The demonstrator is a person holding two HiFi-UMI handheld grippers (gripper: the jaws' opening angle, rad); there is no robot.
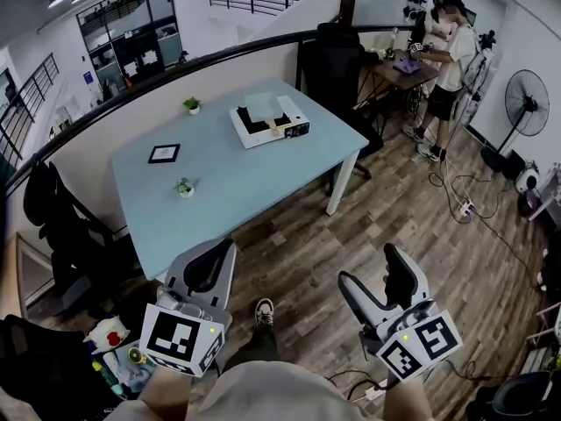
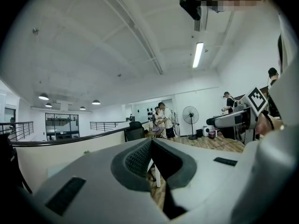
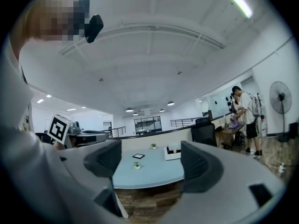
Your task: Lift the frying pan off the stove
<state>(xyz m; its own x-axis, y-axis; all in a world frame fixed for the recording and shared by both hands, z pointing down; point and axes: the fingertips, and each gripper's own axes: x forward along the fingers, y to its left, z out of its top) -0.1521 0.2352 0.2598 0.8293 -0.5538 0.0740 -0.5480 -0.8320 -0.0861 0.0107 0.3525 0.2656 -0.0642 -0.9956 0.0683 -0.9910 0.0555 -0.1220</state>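
I can make out no frying pan and no stove in any view. A white flat box with black parts lies on the far side of the light blue table; what it is I cannot tell. Both grippers hang low over the wooden floor, well short of the table. My left gripper has its fingertips together and nothing between them, as the left gripper view also shows. My right gripper stands open and empty, and between its pads the table shows ahead.
Two small potted plants and a black picture frame sit on the table. Black chairs stand behind it and at the left. A person works at a desk back right, near a fan. Cables cross the floor at right.
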